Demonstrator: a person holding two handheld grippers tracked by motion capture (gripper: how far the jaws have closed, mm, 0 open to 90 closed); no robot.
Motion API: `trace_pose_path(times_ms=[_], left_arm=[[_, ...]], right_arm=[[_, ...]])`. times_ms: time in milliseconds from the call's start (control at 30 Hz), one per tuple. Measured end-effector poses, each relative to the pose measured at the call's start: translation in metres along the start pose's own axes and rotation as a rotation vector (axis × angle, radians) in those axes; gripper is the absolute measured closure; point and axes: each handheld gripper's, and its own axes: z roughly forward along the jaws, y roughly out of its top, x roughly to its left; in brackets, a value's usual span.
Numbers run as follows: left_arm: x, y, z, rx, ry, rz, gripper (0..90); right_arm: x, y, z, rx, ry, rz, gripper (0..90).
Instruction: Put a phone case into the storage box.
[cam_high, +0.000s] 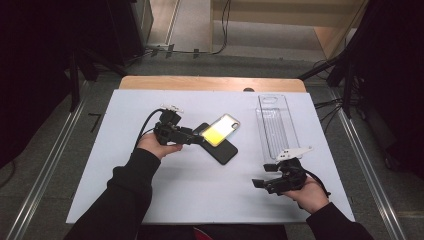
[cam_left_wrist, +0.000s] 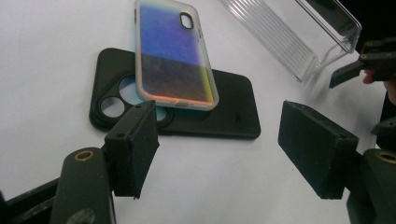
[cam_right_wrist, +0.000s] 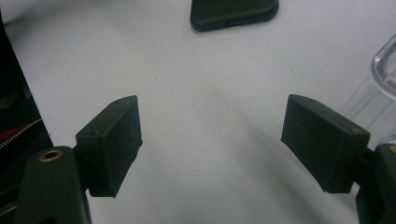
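Left gripper view: my left gripper (cam_left_wrist: 219, 149), jaws spread, empty, sits just short of the iridescent translucent phone case (cam_left_wrist: 173, 56) atop the black rubber phone case (cam_left_wrist: 229, 109).

Between my left gripper's (cam_left_wrist: 217, 140) parted, empty jaws I see the iridescent phone case (cam_left_wrist: 173, 53) lying tilted across the black phone case (cam_left_wrist: 229, 112), the clear tray (cam_left_wrist: 289, 35) beyond.

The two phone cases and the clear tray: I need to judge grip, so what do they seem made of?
Black case: likely matte rubber or silicone; dull, no glare. Iridescent case: probably glossy plastic; colour shifts blue to yellow, translucent rim. Clear tray: seemingly rigid transparent plastic, ribbed, with bright edges.
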Motion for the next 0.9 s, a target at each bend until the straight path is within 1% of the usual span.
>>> trace_pose_path(times_ms=[67, 100, 133, 267, 300, 367, 433, 467, 500, 533, 567, 600, 633, 667, 733, 800, 900], left_arm=[[0.0, 0.004, 0.004, 0.012, 0.009, 0.012, 28.3], [0.0, 0.006, 0.006, 0.017, 0.01, 0.01, 29.1], [0.001, 0.009, 0.009, 0.021, 0.01, 0.013, 32.0], [0.001, 0.017, 0.019, 0.036, 0.021, 0.019, 32.0], [0.001, 0.02, 0.021, 0.04, 0.022, 0.031, 32.2], [0.0, 0.025, 0.024, 0.042, 0.026, 0.053, 35.2], [0.0, 0.031, 0.029, 0.061, 0.026, 0.042, 38.1], [0.0, 0.034, 0.032, 0.064, 0.042, 0.043, 41.3], [-0.001, 0.035, 0.034, 0.067, 0.044, 0.044, 46.2], [-0.001, 0.037, 0.036, 0.061, 0.065, 0.053, 52.2], [-0.001, 0.037, 0.037, 0.056, 0.072, 0.054, 59.6], [0.001, 0.037, 0.039, 0.046, 0.071, 0.052, 69.6], [0.003, 0.037, 0.041, 0.044, 0.069, 0.049, 78.1], [0.005, 0.036, 0.043, 0.051, 0.075, 0.046, 89.2], [0.009, 0.035, 0.049, 0.072, 0.061, 0.043, 89.8], [0.011, 0.033, 0.054, 0.096, 0.087, 0.046, 89.9], [0.012, 0.032, 0.059, 0.107, 0.103, 0.047, 89.8]], right_arm=[[0.0, 0.0, 0.0, 0.0, -0.001, 0.0, 18.2], [0.0, 0.0, 0.0, 0.0, 0.0, 0.001, 18.2], [0.0, 0.0, 0.0, 0.0, -0.001, 0.0, 18.2], [0.0, 0.0, 0.0, 0.0, -0.001, -0.002, 18.3], [0.0, 0.0, 0.0, 0.0, -0.001, -0.001, 18.2], [0.0, 0.0, 0.0, 0.001, -0.001, -0.002, 18.2], [0.0, 0.0, 0.0, 0.002, 0.001, -0.006, 18.2], [0.0, 0.0, 0.001, 0.003, 0.002, -0.006, 18.3], [0.0, 0.0, 0.001, 0.003, 0.003, -0.008, 18.3], [0.0, 0.0, 0.001, 0.003, 0.003, -0.008, 18.2], [0.0, 0.0, 0.0, 0.003, 0.003, -0.009, 18.3], [0.0, 0.0, 0.0, 0.003, 0.002, -0.008, 18.3], [0.0, 0.0, 0.0, 0.005, 0.001, -0.007, 18.3], [0.0, 0.0, 0.0, 0.006, -0.001, -0.006, 18.3], [0.0, 0.0, 0.0, 0.008, -0.002, -0.007, 18.3], [0.0, 0.0, 0.0, 0.008, -0.001, -0.007, 18.4], [0.0, 0.0, 0.001, 0.01, 0.0, -0.01, 18.5]])
